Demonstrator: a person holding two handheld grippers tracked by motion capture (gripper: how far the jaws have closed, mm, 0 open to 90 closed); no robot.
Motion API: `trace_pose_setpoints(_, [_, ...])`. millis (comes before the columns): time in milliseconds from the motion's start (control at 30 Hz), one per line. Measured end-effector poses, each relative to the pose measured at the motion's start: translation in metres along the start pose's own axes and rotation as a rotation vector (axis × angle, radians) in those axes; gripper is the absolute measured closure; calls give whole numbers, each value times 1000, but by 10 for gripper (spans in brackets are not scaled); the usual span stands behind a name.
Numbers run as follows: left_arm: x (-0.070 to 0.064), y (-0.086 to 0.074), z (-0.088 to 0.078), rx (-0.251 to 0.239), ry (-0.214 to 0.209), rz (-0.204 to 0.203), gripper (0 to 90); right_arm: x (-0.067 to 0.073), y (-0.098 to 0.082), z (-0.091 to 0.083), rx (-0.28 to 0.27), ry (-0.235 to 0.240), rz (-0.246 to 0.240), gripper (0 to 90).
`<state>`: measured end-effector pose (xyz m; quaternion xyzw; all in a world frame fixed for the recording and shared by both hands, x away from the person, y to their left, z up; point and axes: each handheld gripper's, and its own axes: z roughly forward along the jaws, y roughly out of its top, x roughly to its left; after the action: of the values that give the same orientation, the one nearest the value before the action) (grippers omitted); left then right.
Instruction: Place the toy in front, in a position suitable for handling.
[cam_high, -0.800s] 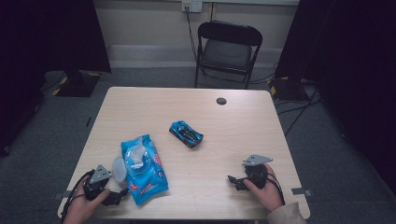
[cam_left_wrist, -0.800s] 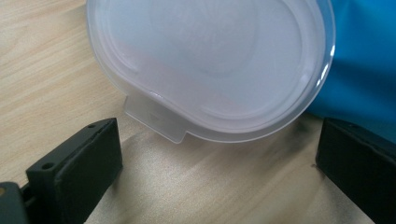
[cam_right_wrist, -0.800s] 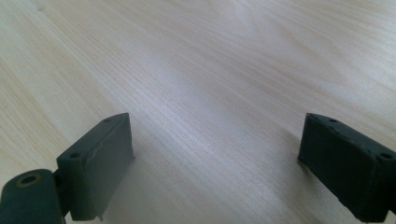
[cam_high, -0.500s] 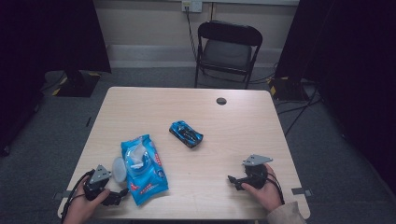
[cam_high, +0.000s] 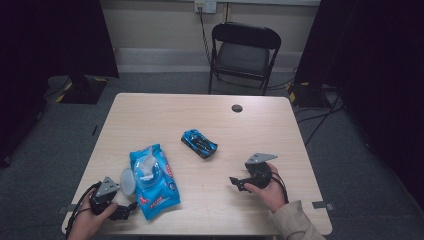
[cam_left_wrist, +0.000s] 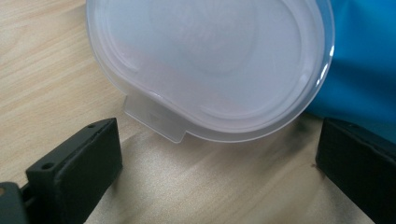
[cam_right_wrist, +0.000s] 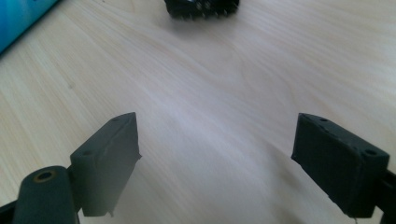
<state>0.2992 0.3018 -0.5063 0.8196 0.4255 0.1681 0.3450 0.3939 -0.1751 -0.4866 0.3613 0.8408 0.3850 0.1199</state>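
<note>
Tongs both wide open, empty: left tongs w/ flipped lid of wipes pack at 12; right tongs low over surface, toy car at 12.

left claw jaws apart, low | right claw jaws apart, low

blue toy car, folding chair; wall socket

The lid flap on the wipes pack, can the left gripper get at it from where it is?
Probably yes: the left gripper has its jaws open, the lid lies just ahead, and bare table lies between them.
</note>
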Motion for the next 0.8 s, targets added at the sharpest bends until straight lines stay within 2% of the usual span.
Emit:
trace_pose_setpoints(67, [0, 0, 0, 0, 0, 1, 0, 1, 4, 2, -2, 2, -9, 138])
trace_pose_setpoints(200, [0, 0, 0, 0, 0, 0, 0, 4, 23, 14, -19, 34, -14, 137])
trace_pose_setpoints(300, [0, 0, 0, 0, 1, 0, 0, 7, 43, 23, -46, 37, -28, 137])
trace_pose_setpoints(367, [0, 0, 0, 0, 0, 0, 0, 7, 48, 26, -50, 39, -35, 137])
trace_pose_setpoints(467, [0, 0, 0, 0, 0, 0, 0, 6, 67, 38, -64, 60, -25, 136])
trace_pose_setpoints(533, [0, 0, 0, 0, 0, 0, 0, 5, 70, 40, -62, 62, -28, 136])
trace_pose_setpoints(633, [0, 0, 0, 0, 0, 0, 0, 2, 82, 53, -61, 58, -31, 135])
trace_pose_setpoints(800, [0, 0, 0, 0, 0, 0, 0, 0, 90, 69, -30, 40, -44, 135])
